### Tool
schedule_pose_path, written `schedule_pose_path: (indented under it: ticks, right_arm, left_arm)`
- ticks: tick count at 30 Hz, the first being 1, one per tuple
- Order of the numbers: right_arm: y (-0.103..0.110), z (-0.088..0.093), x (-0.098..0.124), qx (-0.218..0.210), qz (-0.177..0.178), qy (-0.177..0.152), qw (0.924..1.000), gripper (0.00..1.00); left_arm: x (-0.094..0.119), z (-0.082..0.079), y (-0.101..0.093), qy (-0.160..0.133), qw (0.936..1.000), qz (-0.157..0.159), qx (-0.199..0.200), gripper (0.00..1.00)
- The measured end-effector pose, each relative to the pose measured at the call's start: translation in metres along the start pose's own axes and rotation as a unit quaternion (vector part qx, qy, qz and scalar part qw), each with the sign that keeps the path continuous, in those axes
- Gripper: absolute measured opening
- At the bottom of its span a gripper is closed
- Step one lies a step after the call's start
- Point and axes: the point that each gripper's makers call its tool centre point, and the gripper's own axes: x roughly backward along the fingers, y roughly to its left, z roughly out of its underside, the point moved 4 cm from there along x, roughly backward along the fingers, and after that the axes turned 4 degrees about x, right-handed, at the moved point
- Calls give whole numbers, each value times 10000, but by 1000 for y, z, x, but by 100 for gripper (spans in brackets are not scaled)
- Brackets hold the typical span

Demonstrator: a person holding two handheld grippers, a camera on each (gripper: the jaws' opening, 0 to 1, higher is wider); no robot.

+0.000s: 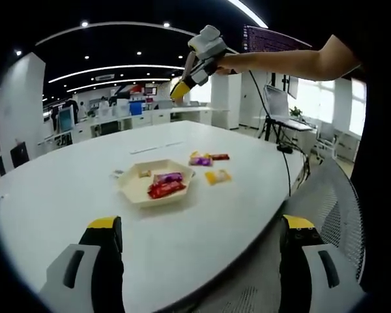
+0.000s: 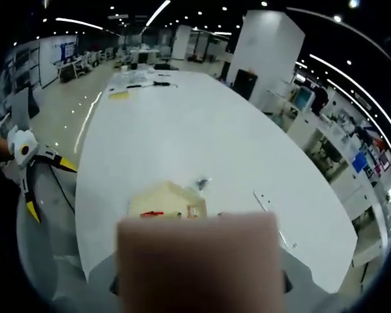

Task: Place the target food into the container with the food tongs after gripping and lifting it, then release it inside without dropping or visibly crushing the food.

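Observation:
A beige hexagonal container [image 1: 138, 192] sits on the white table [image 1: 65, 189] and holds a red packet [image 1: 165, 189], a purple packet [image 1: 167, 177] and a small snack. Just right of it lie loose packets: a purple-yellow one [image 1: 199, 159], a dark red one [image 1: 219, 156] and an orange one [image 1: 217, 177]. My left gripper [image 1: 201, 225] is open and empty, short of the container. My right gripper [image 1: 180, 88] is held high above the table, its yellow tips together. In the right gripper view a blurred pink block [image 2: 195, 261] hides my jaws; the container [image 2: 166, 199] lies beyond it and the left gripper [image 2: 51, 189] is open at the left.
A grey mesh chair [image 1: 326, 202] stands by the table's near right edge. A laptop on a stand [image 1: 277, 107] and cables are off to the right. Papers and small items [image 2: 140, 81] lie at the table's far end. Office desks line the background.

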Motion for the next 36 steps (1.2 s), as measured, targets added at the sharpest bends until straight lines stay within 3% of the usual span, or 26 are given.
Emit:
schedule_pose_path:
  ticks: [22, 27, 36]
  right_arm:
    - [24, 64, 3, -559, -170, 276, 9979, 22]
    - [35, 91, -2, -632, -235, 531, 9963, 22]
    - [52, 138, -14, -975, -334, 705, 9922, 22]
  left_arm:
    - [-1, 3, -1, 82, 10000, 23, -21, 98]
    - [-1, 3, -2, 104, 9999, 34, -11, 98]
    - [-2, 7, -4, 242, 9996, 121, 14, 94]
